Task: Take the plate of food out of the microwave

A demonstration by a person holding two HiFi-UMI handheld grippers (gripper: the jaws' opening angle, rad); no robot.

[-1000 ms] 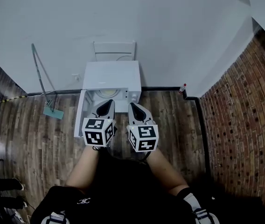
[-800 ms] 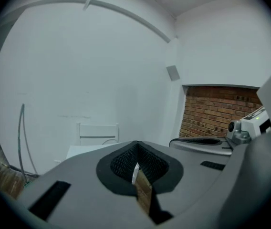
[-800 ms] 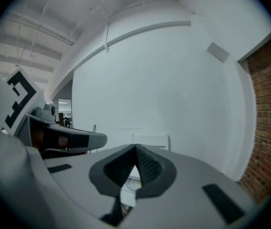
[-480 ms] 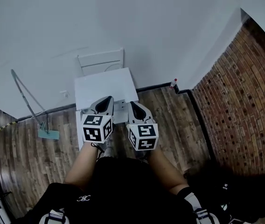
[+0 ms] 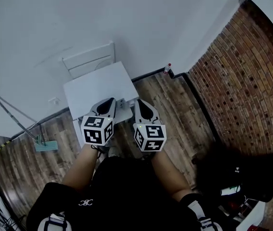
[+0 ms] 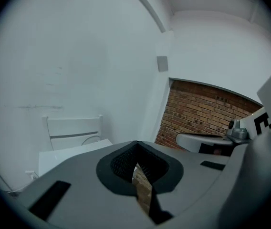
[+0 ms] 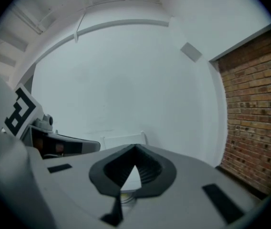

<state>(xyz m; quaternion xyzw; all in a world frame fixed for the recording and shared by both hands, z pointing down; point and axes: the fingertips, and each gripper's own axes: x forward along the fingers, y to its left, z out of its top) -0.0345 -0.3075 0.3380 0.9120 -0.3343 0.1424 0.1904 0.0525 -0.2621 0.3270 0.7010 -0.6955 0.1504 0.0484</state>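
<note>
The microwave (image 5: 95,85) backs onto the white wall (image 5: 127,18), with bare floor (image 5: 175,105) running right to the brick wall (image 5: 237,81). Only my head view shows its top; the plate is hidden from me. Left gripper (image 5: 110,101) and right gripper (image 5: 139,102) hover just before it, both clenched and empty.

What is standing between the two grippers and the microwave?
Nothing visible. The left gripper and right gripper, both shut, sit at the microwave with no object between; the plate is not in view.
</note>
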